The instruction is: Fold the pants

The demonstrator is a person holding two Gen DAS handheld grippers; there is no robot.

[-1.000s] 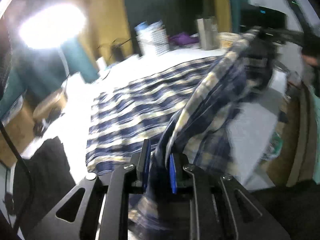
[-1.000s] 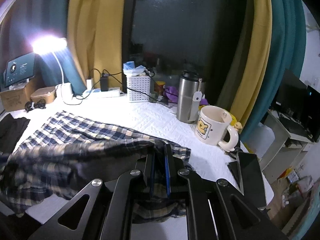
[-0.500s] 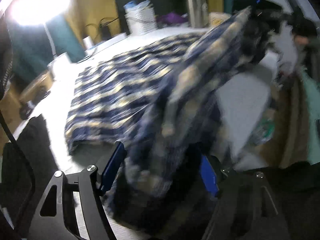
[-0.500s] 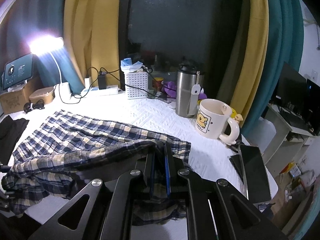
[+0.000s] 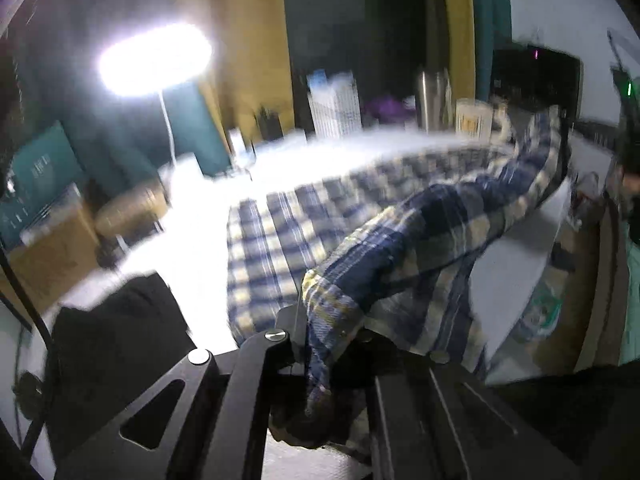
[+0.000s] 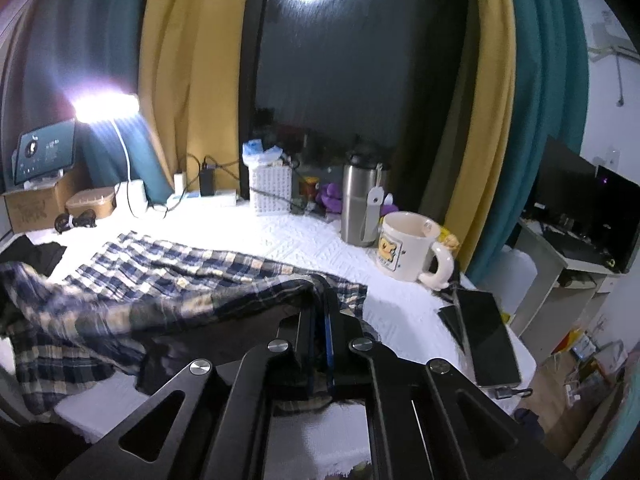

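Observation:
Blue and cream plaid pants (image 6: 160, 272) lie spread on the white table cover (image 6: 304, 240). One edge is lifted off the table and stretched between my two grippers. In the blurred left wrist view that raised fold of the pants (image 5: 400, 240) runs away to the upper right. My left gripper (image 5: 324, 332) has its jaws closing tight on a bunched corner, and the cloth hides one finger. My right gripper (image 6: 320, 320) is shut on the other end of the fold, with cloth pinched between its blue pads.
A cream mug (image 6: 404, 248), a steel flask (image 6: 360, 200) and a white basket (image 6: 270, 188) stand at the back right. A dark phone (image 6: 484, 332) lies by the table's right edge. A black garment (image 5: 116, 320) lies at the left, near a bright lamp (image 6: 106, 106).
My left gripper opened wide around the cloth, then closed on it again and rose. The right gripper stayed shut on its end and shifted a little sideways.

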